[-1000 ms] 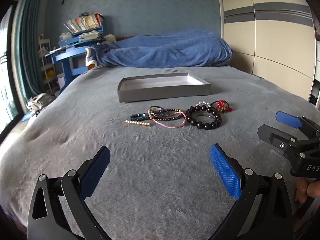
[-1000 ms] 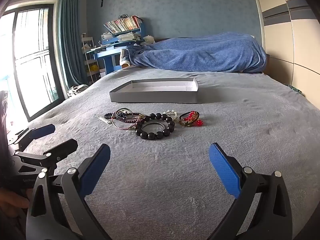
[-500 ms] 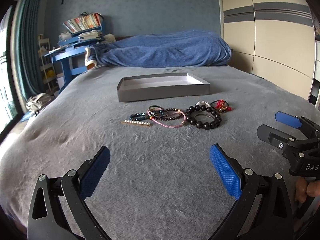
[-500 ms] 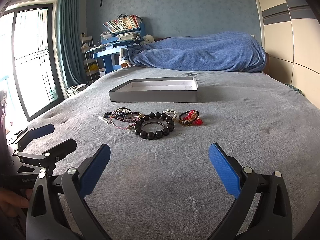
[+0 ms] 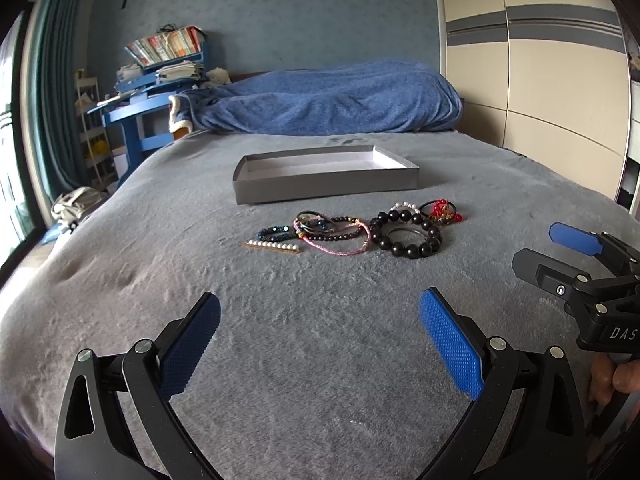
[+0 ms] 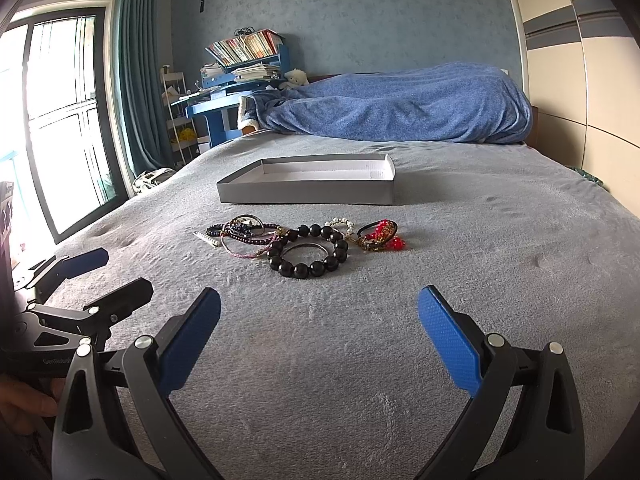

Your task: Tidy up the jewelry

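Both views have crept nearer the shallow grey cardboard tray point(image 5: 326, 188); only the right wrist shows the window; left gripper point(image 5: 320, 344) and right gripper point(image 6: 319, 340) gape empty over bare bed before it

We record soft, even daylight in both views. The source is the window point(image 6: 60, 128) at the left of the right wrist view, which is blown out to white with glare. The grey bedspread point(image 6: 360, 340) shows only faint, diffuse shadows in its dents. Focus is sharp in the centre. Fisheye distortion bends the wardrobe point(image 5: 540, 80) lines and the curtain point(image 6: 132, 80), and dark vignetting fills the corners of both frames.
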Demonstrator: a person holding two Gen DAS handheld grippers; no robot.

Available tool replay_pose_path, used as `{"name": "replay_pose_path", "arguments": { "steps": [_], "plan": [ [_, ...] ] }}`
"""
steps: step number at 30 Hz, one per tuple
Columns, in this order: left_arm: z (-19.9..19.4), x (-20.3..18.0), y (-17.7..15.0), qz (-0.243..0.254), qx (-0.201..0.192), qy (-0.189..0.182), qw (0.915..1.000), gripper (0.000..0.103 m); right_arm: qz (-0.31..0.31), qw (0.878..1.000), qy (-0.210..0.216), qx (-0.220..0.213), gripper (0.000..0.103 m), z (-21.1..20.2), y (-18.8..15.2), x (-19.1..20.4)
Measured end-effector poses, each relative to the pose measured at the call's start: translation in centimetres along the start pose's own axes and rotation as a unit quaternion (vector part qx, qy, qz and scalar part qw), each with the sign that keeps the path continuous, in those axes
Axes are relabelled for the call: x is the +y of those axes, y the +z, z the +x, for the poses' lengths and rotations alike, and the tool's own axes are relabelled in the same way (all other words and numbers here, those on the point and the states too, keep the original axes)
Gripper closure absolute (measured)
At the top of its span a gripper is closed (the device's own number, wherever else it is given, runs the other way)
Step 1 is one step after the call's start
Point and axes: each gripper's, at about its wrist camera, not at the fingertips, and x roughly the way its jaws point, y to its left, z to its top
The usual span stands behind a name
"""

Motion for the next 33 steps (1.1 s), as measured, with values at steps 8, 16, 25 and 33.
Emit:
{"name": "replay_pose_path", "arguments": {
  "steps": [8, 16, 25, 33],
  "plan": [
    [0.05, -0.18, 0.05, 0.000, -0.004, -0.003, 1.0000, 0.004, 0.000, 1.000, 0.000, 0.000, 0.005, -0.01, -0.04, -0.05],
    [-0.01, -0.20, -0.01, 0.000, -0.004, -0.003, 1.0000, 0.004, 0.000, 1.000, 0.000, 0.001, 0.005, -0.01, -0.01, -0.04],
    [-0.06, -0.12, -0.04, -0.002, -0.004, -0.004, 1.0000, 0.004, 0.000, 1.000, 0.000, 0.001, 0.005, -0.09, 0.02, 0.05],
    [0.09, 0.60, 0.04, -0.021, 0.005, -0.015, 0.9997, 0.004, 0.001, 1.000, 0.007, 0.004, 0.005, 0.60, 0.13, 0.19]
  ]
}}
